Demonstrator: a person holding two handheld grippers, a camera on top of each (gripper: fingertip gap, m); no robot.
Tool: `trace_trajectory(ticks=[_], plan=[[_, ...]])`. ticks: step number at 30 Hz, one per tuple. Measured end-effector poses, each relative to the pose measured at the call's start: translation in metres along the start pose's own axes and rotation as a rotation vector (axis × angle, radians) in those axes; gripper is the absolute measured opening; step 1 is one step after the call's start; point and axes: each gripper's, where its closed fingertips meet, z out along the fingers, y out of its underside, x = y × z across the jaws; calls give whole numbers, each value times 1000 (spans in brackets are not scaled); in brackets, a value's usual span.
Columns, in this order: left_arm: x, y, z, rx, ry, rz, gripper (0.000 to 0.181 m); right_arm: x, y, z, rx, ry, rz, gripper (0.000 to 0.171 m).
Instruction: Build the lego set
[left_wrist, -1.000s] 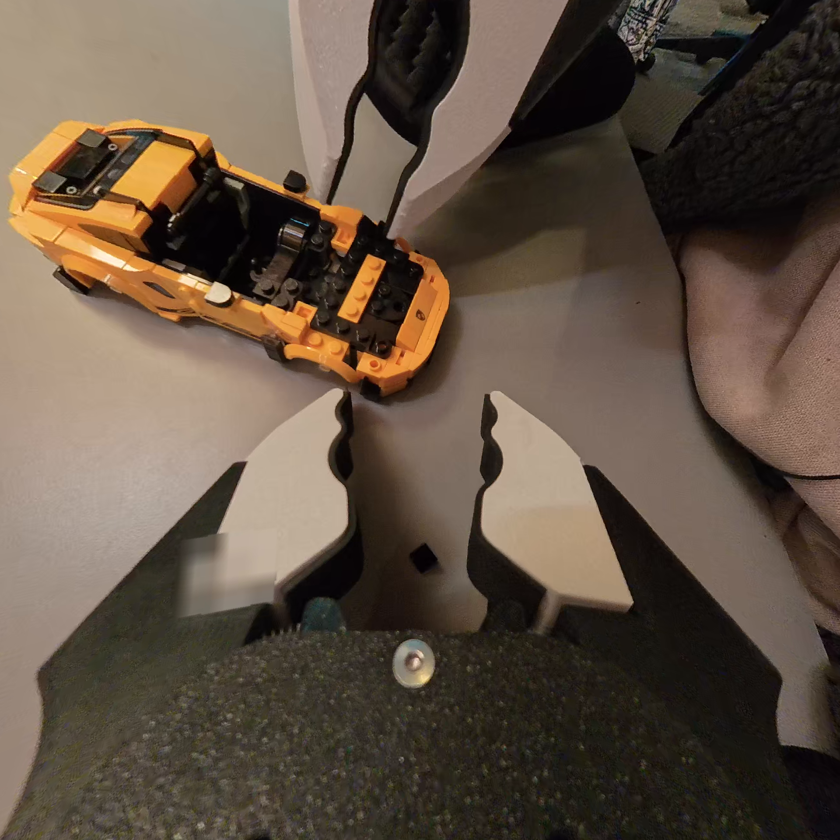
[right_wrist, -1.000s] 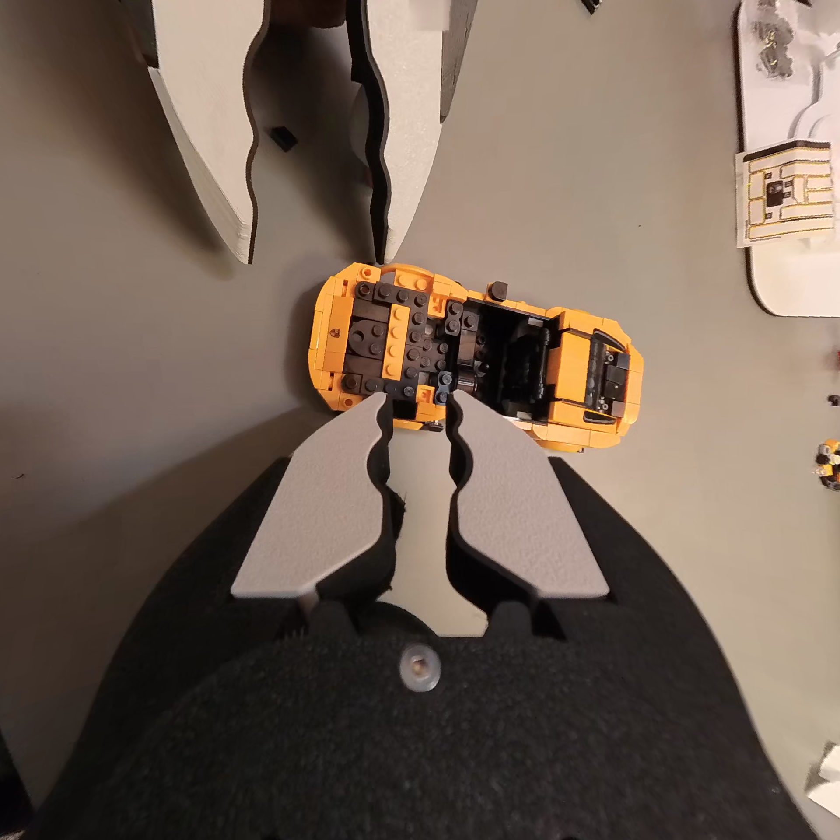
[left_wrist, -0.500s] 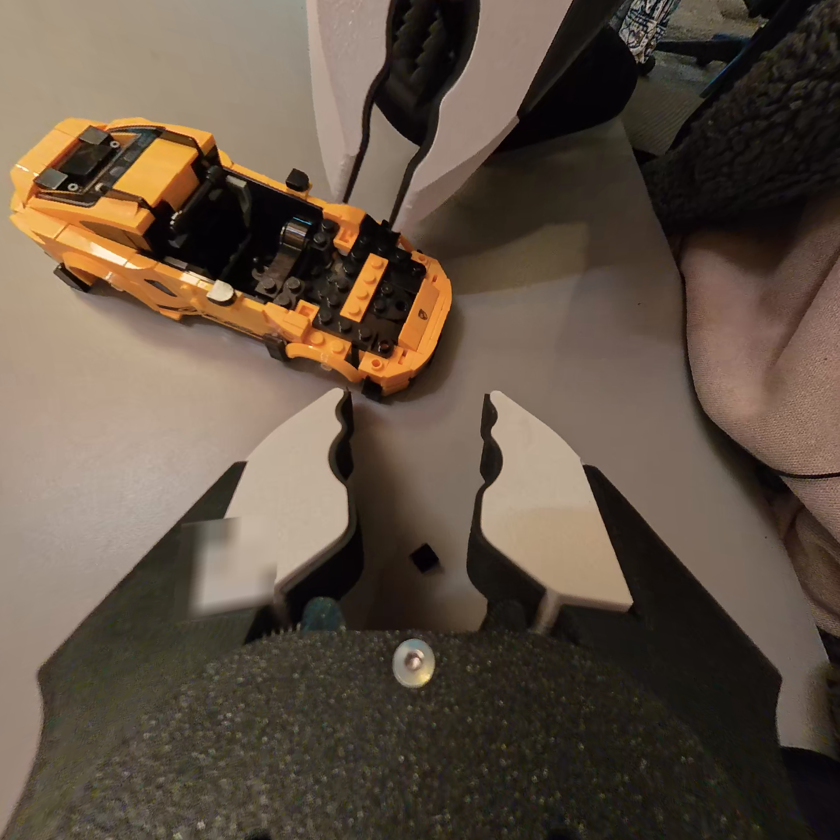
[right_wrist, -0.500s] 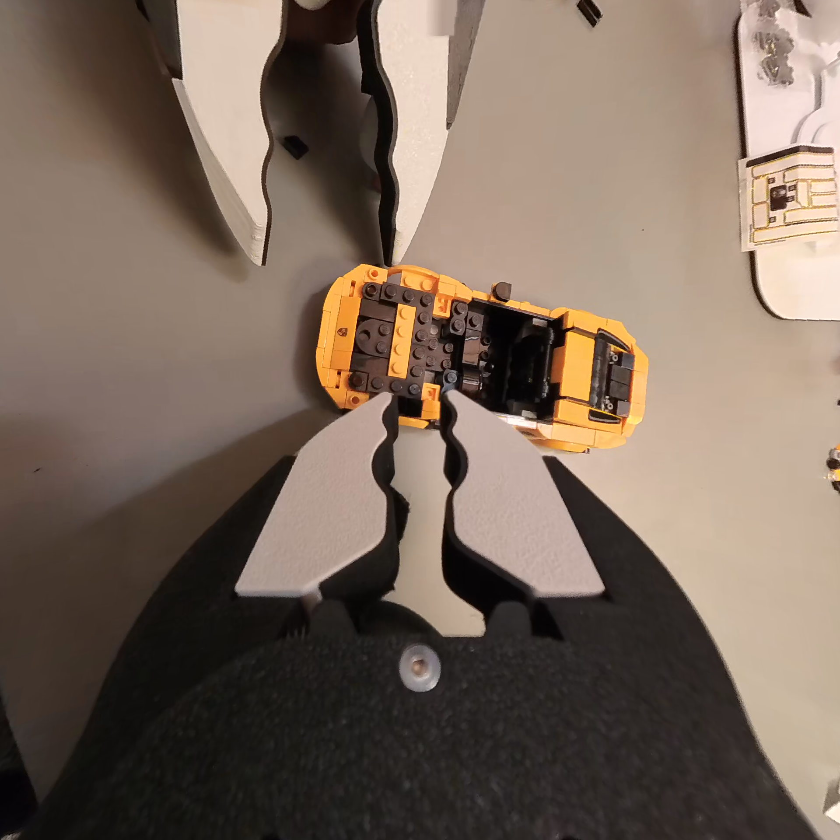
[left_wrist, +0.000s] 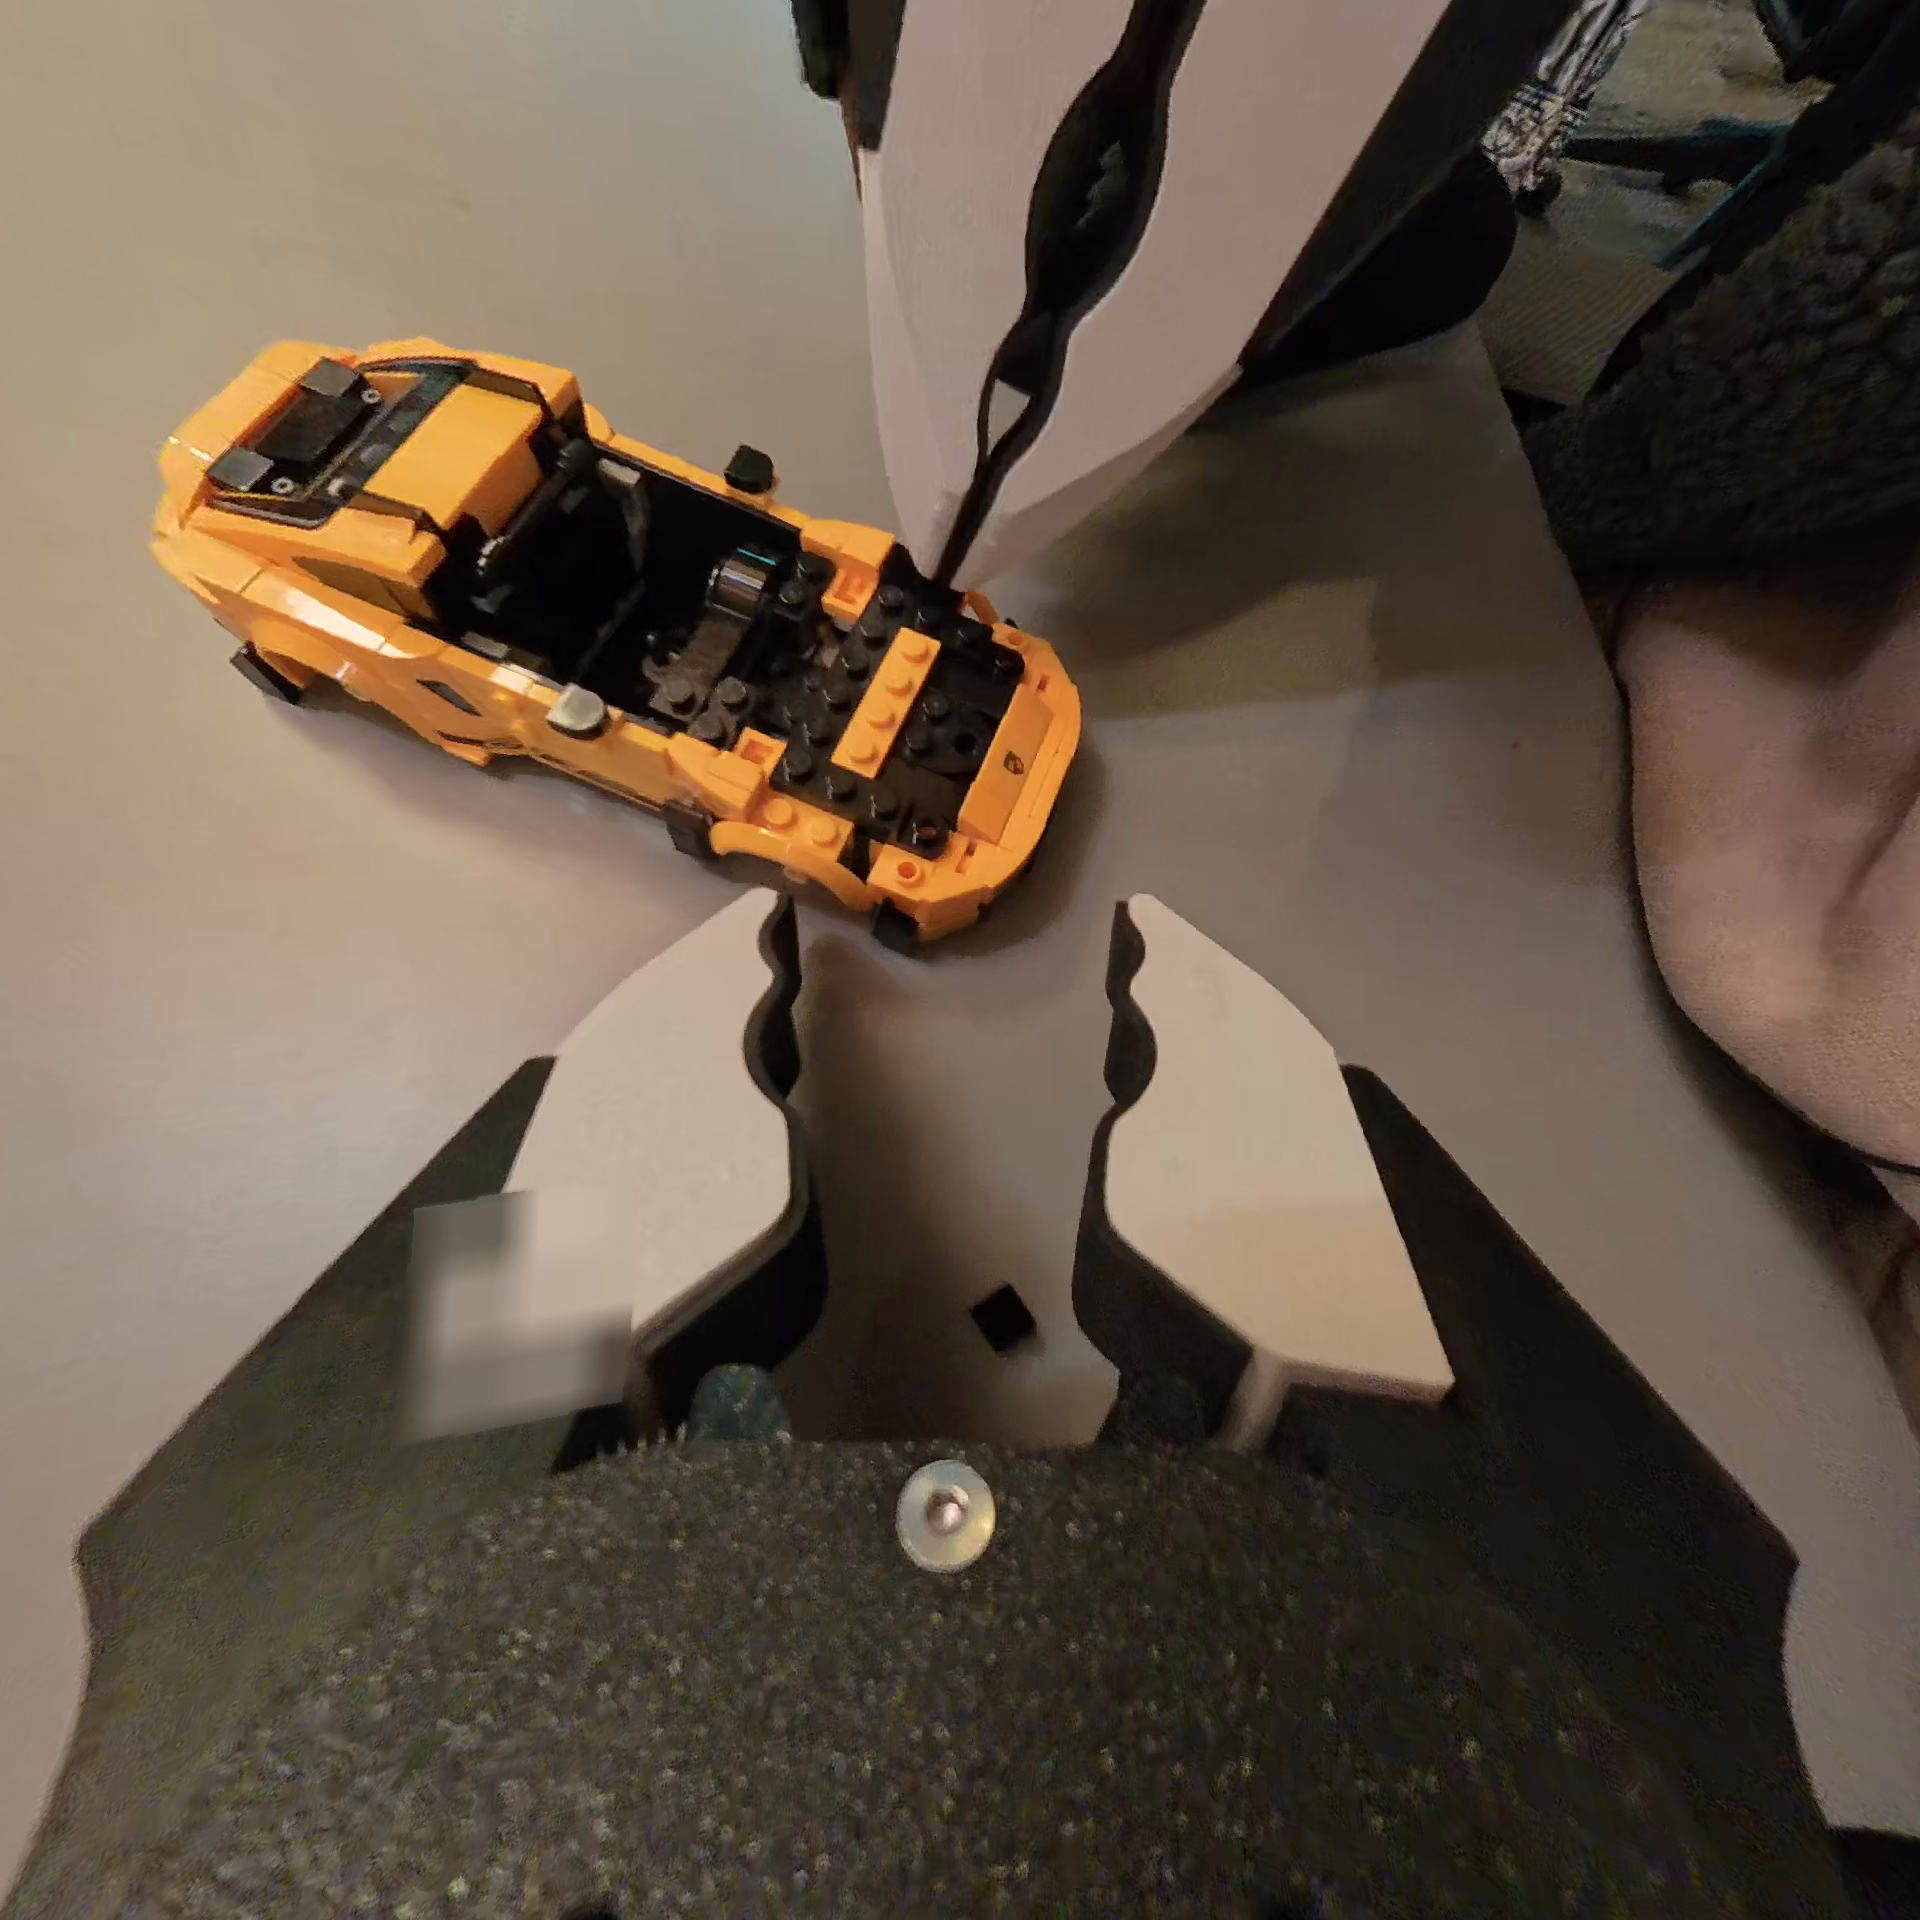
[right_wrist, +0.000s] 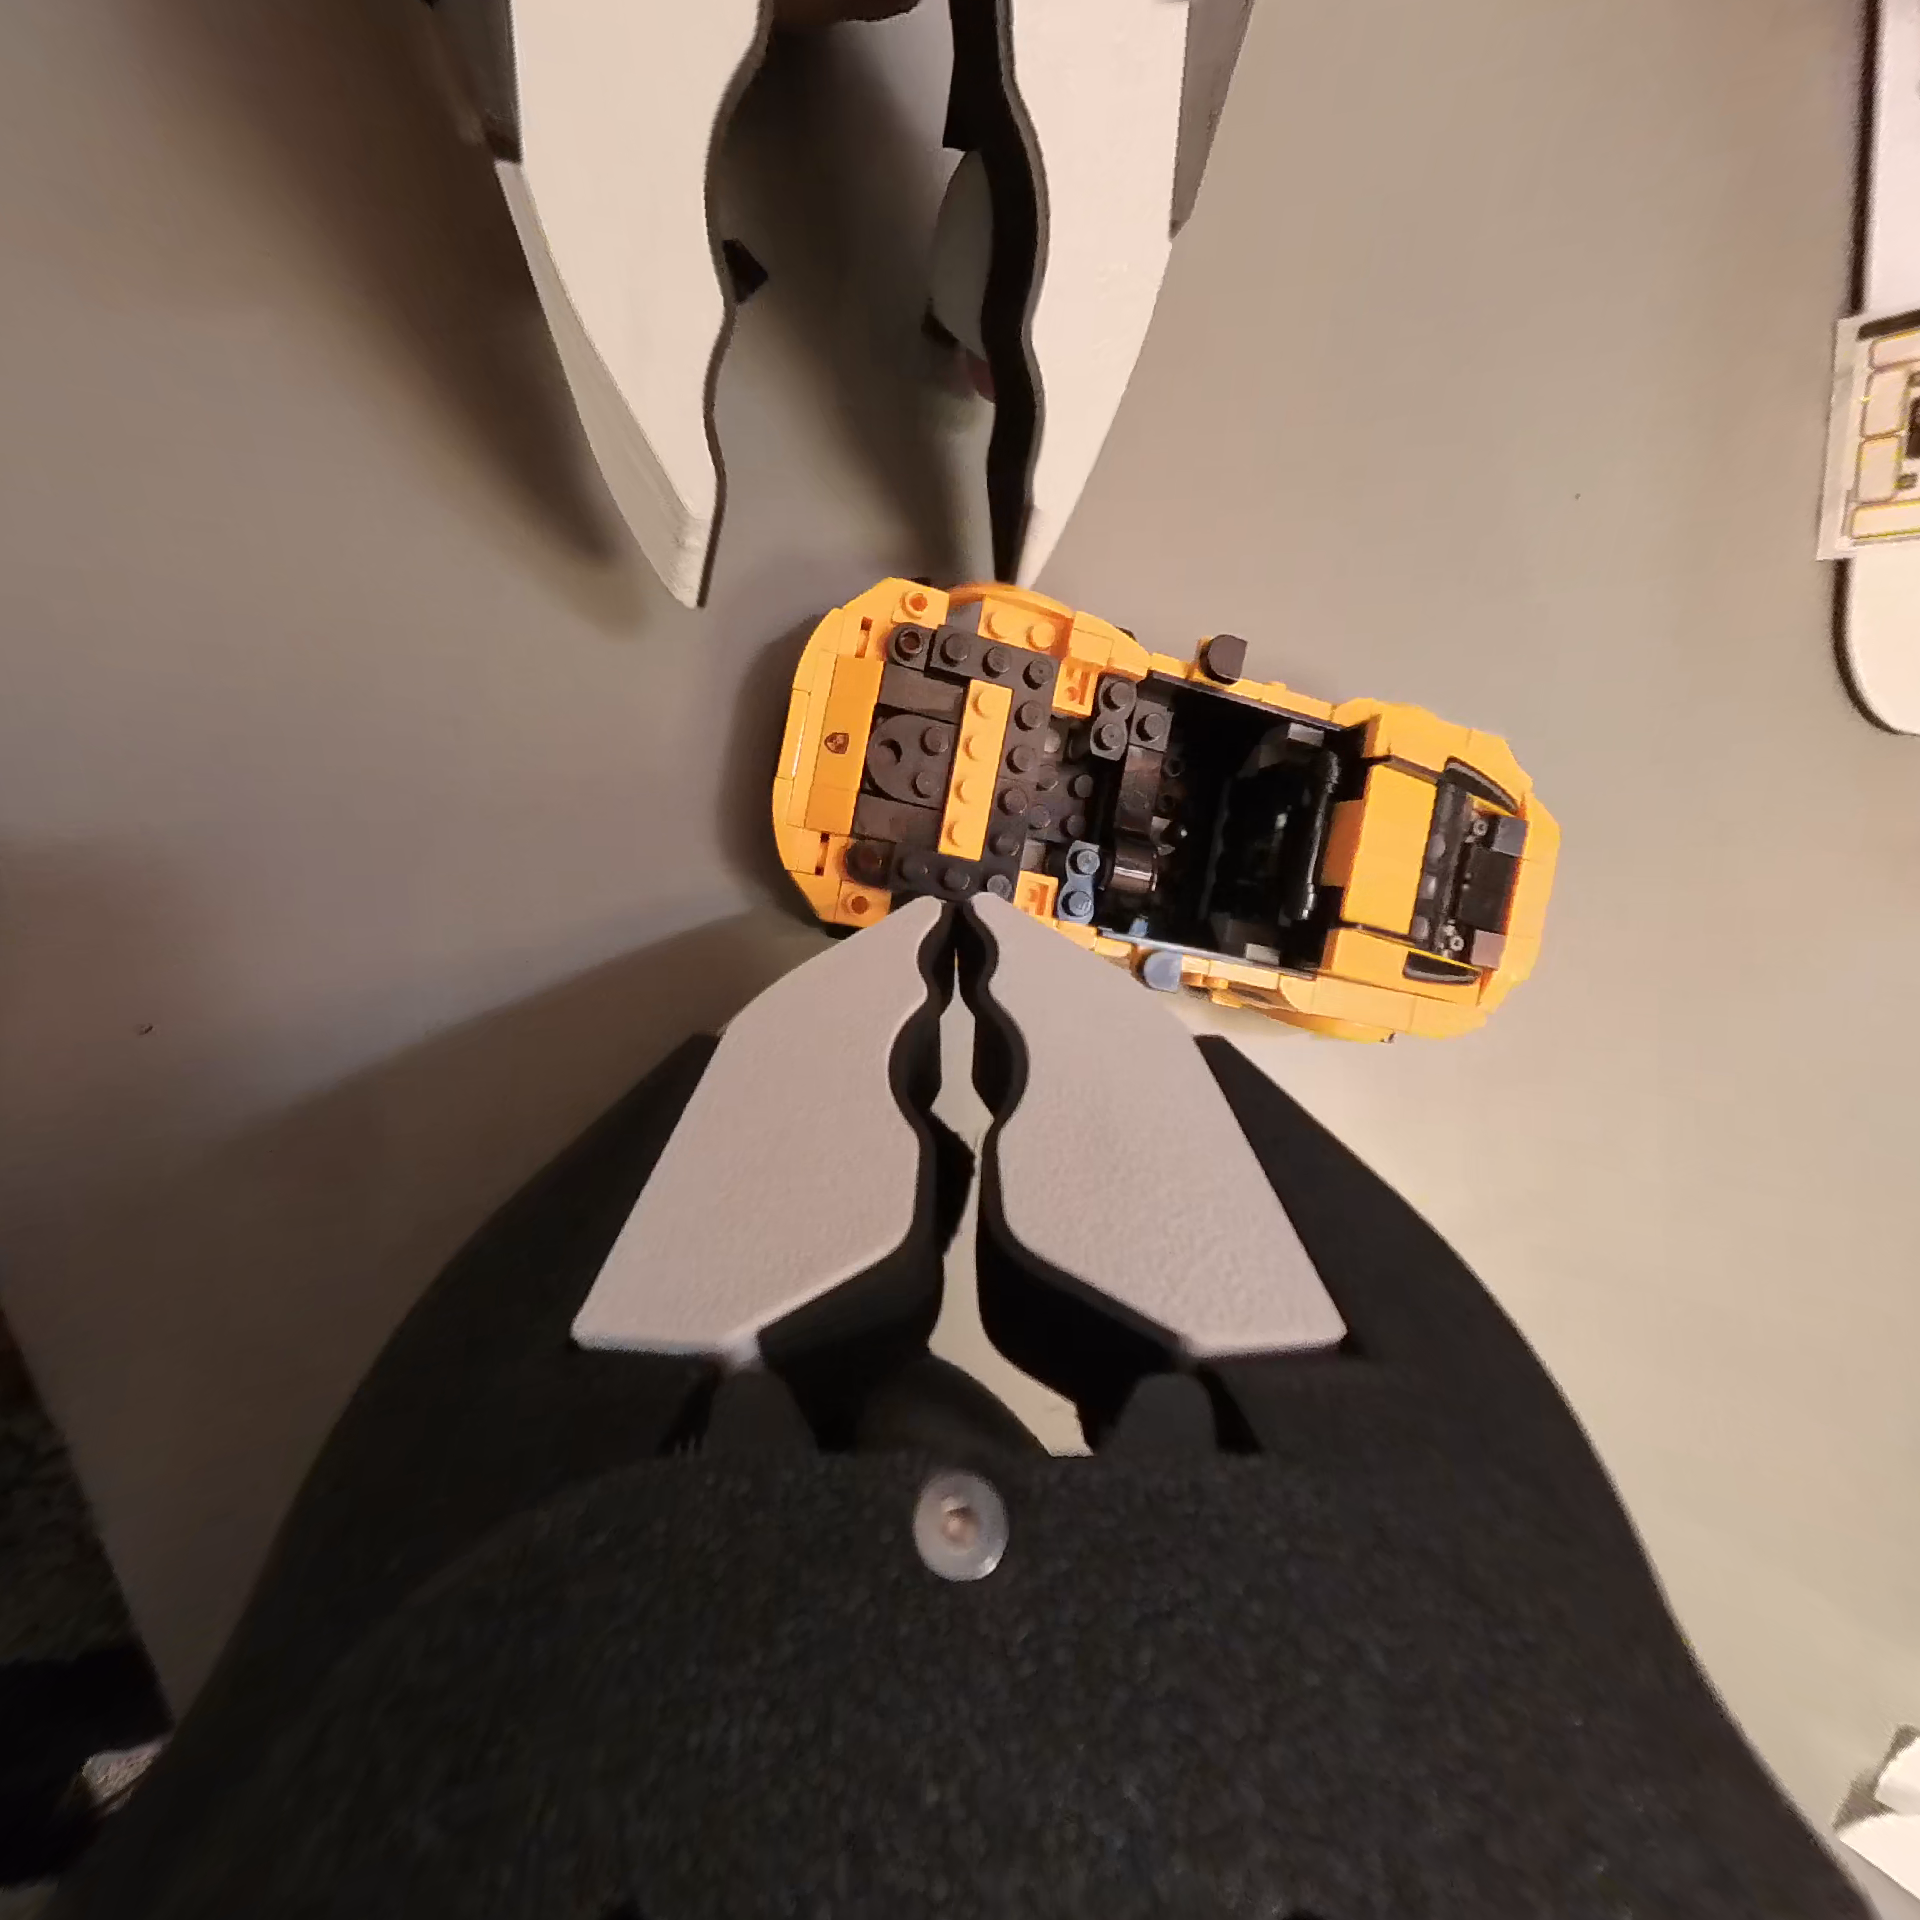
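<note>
An orange and black lego car stands on the grey table, its roof off and its studded black front deck bare. My left gripper is open and empty, with its tips just short of the car's nose. A tiny black piece lies on the table between its fingers. My right gripper is shut, with its tips against the side of the car's front deck. It enters the left wrist view from above. The left gripper shows open at the top of the right wrist view.
A white tray with a sticker sheet lies at the right. Fleece and pink cloth hang over the table's edge on the right of the left wrist view. A white scrap lies at the lower right. Left tips to right tips: about 6 cm.
My right gripper's fingers have closed from partly open to shut beside the car's front. The car has shifted and turned a little on the table. My left gripper has stayed open.
</note>
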Motion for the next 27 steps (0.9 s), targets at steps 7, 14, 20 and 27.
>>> trace_trajectory(ticks=[7, 14, 20, 27], plan=[[2, 0, 5, -14, -4, 6, 57, 3, 1, 3, -6, -12, 65, 0], [-1, -2, 4, -2, -14, -7, 56, 14, 0, -9, 59, -3, 161, 0], [-8, -3, 2, -8, -51, 7, 55, 15, 8, -9, 70, 12, 168, 0], [-20, -24, 4, -47, -66, 111, 49, 19, 5, -4, 61, 4, 177, 9]])
